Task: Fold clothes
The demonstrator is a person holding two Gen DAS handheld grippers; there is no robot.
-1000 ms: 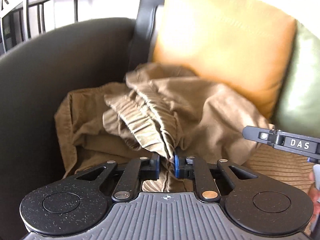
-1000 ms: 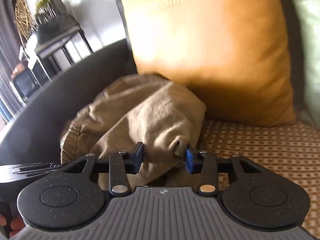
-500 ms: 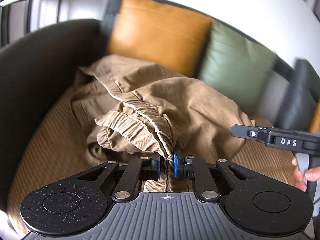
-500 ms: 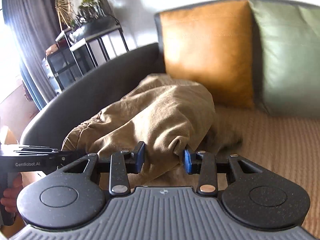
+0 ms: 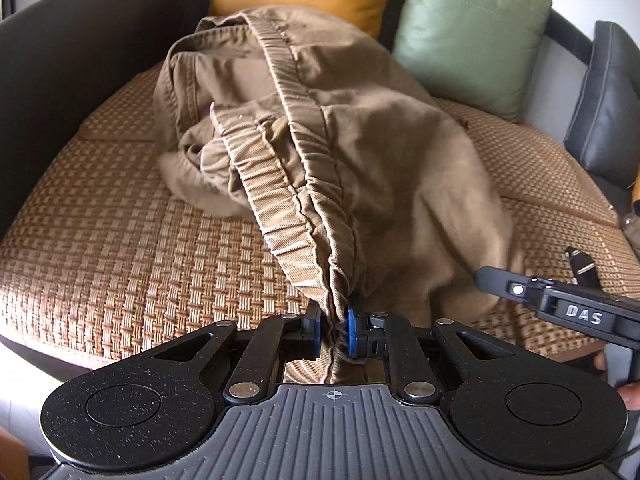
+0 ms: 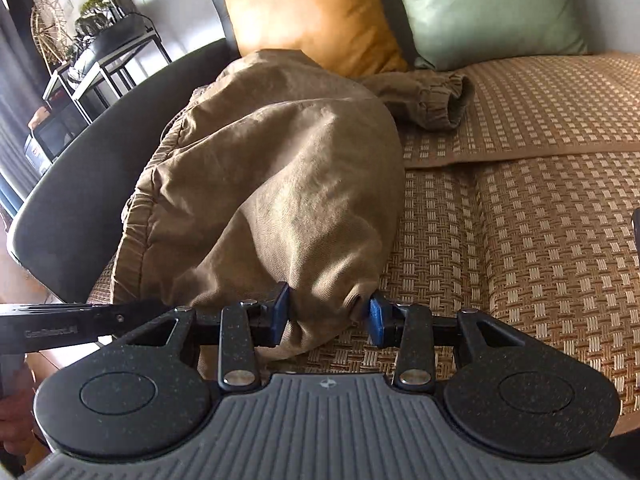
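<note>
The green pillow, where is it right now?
The green pillow leans against the sofa back, just right of the orange pillow in both wrist views, behind the brown trousers.

Left gripper nearly closed and pinching, right gripper wider, apparently gripping loosely

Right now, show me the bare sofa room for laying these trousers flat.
Widest free patch: woven tan seat mat right of the bunched khaki trousers, below the green cushion. A narrower strip lies between trousers and dark armrest. The back corner by the orange cushion is crowded.
</note>
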